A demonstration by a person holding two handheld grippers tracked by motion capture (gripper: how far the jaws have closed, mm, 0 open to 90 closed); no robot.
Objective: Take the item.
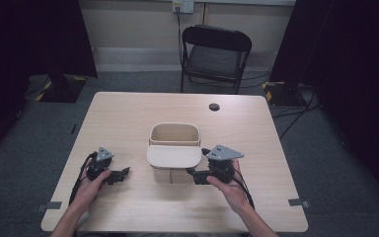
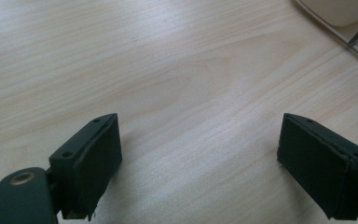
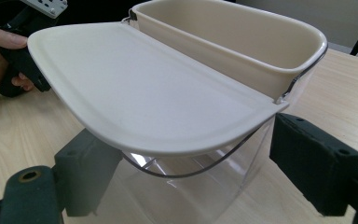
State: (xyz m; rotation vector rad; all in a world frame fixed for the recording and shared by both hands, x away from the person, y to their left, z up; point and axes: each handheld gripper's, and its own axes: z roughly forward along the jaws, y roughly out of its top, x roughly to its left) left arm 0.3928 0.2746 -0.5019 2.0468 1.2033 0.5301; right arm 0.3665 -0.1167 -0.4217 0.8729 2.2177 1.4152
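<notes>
Item: cream plastic bin with clear base and flat hinged lid, sitting mid-table; I am holding my right gripper just beside it, jaws spread, nearer; left gripper resting apart, jaws spread.

We hold our left gripper low on our left with jaws spread wide, and our right gripper on our right, likewise wide open, both pointing inward.

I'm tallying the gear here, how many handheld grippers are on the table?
2. The left gripper sits near the table's front left; the right gripper is front right, beside the cream bin. Both are open.
</notes>
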